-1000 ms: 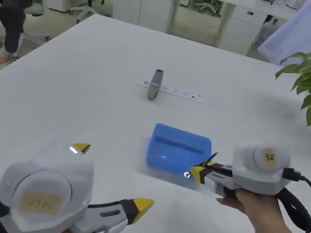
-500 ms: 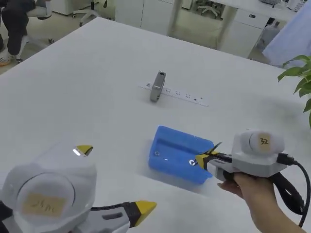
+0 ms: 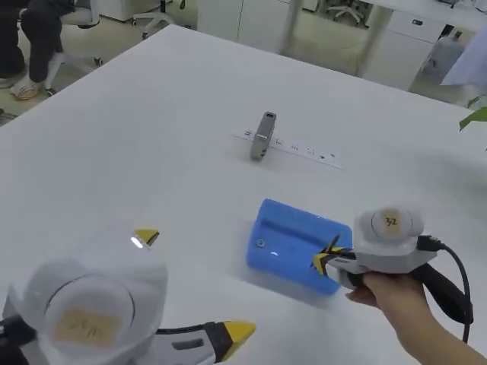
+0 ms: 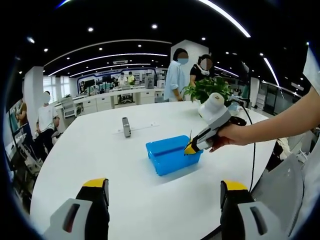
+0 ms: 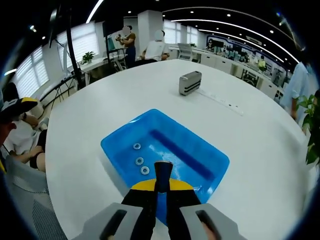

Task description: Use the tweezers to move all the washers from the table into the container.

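A blue container [image 3: 293,237] stands on the white table [image 3: 152,137]. In the right gripper view three washers [image 5: 139,161] lie in a row on the floor of the container [image 5: 200,155]. My right gripper [image 3: 323,262] [image 5: 159,187] hovers at the container's near right edge, shut on black tweezers [image 5: 162,175] whose tip points over the inside. I see no washer at the tip. My left gripper [image 3: 192,284] [image 4: 164,192] hangs open and holds nothing, low at the near left, well apart from the container [image 4: 172,152].
A grey boxy device [image 3: 262,137] rests on a white power strip [image 3: 308,151] beyond the container. Plant leaves [image 3: 478,114] reach in at the far right. People stand and sit around distant desks. Bare tabletop lies all around the container.
My right gripper has carried the tweezers from just before the container's front wall up over its inside. The washer seen at the tip earlier no longer shows there. My left gripper stays put.
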{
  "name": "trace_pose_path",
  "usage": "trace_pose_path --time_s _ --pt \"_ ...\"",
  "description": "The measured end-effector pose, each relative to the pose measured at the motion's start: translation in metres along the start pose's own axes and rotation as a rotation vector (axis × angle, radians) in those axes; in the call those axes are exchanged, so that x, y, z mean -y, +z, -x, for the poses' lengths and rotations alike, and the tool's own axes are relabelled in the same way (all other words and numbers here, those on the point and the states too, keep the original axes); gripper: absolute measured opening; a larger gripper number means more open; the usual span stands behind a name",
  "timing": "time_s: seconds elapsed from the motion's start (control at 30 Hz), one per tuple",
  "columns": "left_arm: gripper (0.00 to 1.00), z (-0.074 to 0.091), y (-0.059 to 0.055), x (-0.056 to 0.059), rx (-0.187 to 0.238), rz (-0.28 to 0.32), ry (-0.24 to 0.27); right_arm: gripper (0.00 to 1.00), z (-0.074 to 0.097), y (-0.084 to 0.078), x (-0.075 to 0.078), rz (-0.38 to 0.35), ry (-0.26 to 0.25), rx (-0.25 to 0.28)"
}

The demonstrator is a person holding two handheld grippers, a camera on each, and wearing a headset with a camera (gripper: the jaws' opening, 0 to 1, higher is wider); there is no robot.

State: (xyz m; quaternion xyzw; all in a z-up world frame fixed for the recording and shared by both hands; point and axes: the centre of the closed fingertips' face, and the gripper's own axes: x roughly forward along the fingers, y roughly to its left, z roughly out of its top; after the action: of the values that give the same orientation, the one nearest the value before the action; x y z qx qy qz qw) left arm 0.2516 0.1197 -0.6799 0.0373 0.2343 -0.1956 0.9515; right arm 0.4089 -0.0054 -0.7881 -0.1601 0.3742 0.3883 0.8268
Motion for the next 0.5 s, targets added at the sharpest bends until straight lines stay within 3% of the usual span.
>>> trace_pose_path --time_s 0.17,0.3,0.43,0.5 --pt "0.92 -0.002 0.008 0.002 0.007 -0.010 -0.016 0.02 0.005 0.001 -0.001 0.002 0.004 0.003" --pt "0.84 -0.005 0.020 0.008 0.019 -0.028 -0.051 0.02 0.022 0.012 -0.005 -0.007 0.006 0.059" --pt "0.73 -0.012 0.042 0.026 0.055 -0.041 -0.144 0.02 0.048 0.027 -0.016 0.015 0.004 0.128" --pt "0.65 -0.015 0.047 0.037 0.048 -0.050 -0.199 0.02 0.060 0.029 -0.024 0.036 0.002 0.150"
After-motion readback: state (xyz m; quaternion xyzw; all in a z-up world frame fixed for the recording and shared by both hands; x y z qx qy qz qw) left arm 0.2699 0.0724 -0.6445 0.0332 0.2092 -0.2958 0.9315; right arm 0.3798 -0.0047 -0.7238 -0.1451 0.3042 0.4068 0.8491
